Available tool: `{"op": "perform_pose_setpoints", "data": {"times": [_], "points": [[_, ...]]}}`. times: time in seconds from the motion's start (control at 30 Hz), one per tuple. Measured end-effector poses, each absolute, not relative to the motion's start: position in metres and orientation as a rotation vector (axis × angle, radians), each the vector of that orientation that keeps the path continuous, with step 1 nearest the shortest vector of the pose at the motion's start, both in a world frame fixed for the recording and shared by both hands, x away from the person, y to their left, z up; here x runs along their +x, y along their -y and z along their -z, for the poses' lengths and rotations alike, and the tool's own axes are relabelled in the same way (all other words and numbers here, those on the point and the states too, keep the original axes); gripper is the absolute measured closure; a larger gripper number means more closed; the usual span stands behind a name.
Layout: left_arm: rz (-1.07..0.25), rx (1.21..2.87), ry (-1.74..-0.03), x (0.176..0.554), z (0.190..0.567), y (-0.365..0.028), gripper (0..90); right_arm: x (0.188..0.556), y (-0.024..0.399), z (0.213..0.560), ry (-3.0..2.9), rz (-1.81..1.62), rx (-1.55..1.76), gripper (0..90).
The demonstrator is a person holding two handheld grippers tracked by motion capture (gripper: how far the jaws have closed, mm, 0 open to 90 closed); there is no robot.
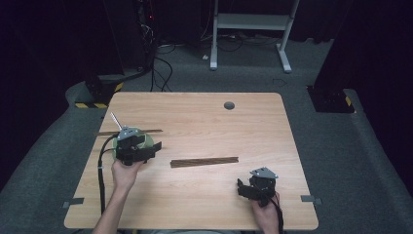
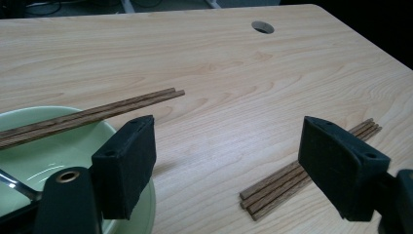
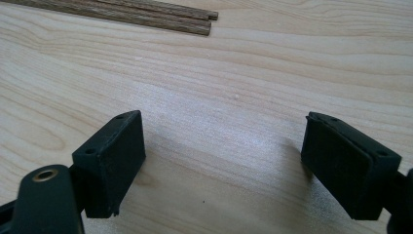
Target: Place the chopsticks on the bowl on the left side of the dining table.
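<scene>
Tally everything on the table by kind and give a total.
Green bowl: 1
Metal spoon in the bowl: 1
Chopsticks across the bowl: 2
Chopsticks in the pile on the table: 4, as far as the ends show
Total: 8

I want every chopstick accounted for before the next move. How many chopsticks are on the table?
6, as far as I can tell: 2 lie across the green bowl as a pair, and about 4 lie bundled mid-table. The bundle could hide another beneath.
</scene>
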State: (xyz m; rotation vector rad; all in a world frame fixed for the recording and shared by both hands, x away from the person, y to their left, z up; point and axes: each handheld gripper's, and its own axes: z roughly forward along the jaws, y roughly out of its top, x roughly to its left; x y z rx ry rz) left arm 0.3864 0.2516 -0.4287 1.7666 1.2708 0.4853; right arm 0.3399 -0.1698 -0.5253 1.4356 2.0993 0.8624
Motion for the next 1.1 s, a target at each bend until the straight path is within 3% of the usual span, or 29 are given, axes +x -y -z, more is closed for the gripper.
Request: {"op": "perform_pose_setpoints", "data": {"times": [0.6, 1.1], "points": [[-0.378, 1.758, -1.231, 0.379, 0.433, -0.239, 22.0, 0.340, 0.170, 0.525, -2.100, -0.862, 1.435, 15.8], [-0.379, 1.770, -1.205, 0.373, 0.435, -0.230, 22.4, 0.340, 0.170, 0.525, -2.100, -0.863, 1.435, 15.9]]}}
